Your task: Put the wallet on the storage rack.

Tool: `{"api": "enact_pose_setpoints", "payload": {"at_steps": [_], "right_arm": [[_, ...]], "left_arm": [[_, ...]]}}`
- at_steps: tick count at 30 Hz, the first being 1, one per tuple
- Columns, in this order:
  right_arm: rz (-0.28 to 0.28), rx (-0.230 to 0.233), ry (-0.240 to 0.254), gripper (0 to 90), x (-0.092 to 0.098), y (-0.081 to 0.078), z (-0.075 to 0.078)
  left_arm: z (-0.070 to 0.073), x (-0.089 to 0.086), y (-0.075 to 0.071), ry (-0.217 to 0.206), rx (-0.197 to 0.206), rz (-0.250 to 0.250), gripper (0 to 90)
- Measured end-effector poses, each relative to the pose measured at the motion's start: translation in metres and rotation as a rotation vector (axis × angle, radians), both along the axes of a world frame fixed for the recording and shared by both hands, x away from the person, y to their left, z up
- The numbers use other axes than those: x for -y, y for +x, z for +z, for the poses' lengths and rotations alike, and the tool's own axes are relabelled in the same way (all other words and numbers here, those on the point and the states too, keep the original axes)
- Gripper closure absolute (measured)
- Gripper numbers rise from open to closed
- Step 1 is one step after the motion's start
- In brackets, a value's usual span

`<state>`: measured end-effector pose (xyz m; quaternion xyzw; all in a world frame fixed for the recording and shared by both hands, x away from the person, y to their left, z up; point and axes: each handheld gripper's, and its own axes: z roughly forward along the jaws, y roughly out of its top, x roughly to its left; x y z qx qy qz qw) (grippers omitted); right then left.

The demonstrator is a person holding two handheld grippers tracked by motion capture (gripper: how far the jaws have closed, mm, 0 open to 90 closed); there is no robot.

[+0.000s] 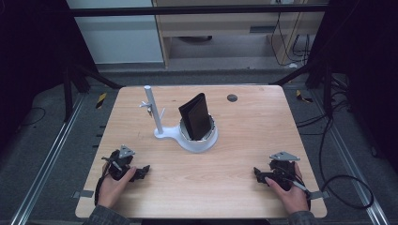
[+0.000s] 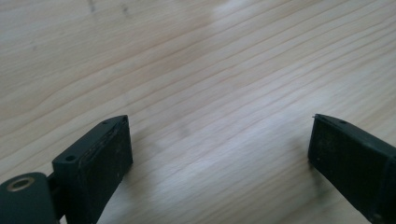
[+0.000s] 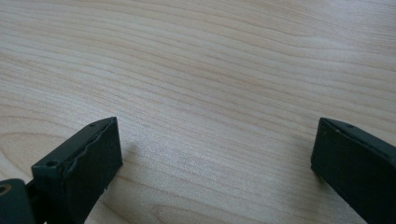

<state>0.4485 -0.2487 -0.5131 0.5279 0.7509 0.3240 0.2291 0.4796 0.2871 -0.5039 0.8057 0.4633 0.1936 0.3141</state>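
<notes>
With both grippers, left (image 1: 141,172) and right (image 1: 261,174), resting spread and empty at the table's (image 1: 244,140) 7 and 5 o'clock, a careless reach could topple the wallet (image 1: 195,116) leaning in the stand (image 1: 197,140) at centre.

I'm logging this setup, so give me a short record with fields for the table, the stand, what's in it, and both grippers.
table: light wooden top
stand: white stand with an upright post, mid-table
in stand: black wallet, standing on edge, tilted
left gripper: open, holding nothing, near the table's front left
right gripper: open, holding nothing, near the front right
contact: neither gripper touches the stand or wallet
</notes>
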Motion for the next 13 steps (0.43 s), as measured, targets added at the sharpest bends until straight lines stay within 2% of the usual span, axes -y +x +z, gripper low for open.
{"api": "enact_pose_setpoints", "payload": {"at_steps": [4,8,13], "right_arm": [[0.0,0.0,0.0,2.0,0.0,0.0,0.0],[0.002,0.001,0.0,1.9,0.0,0.0,0.0],[0.001,0.001,-0.001,1.9,0.0,0.0,0.0]], "left_arm": [[-0.004,-0.009,0.005,-0.022,0.029,-0.005,0.6],[-0.005,-0.013,0.005,-0.021,0.031,0.018,0.0],[-0.004,-0.014,0.005,-0.019,0.029,0.017,0.0]]}}
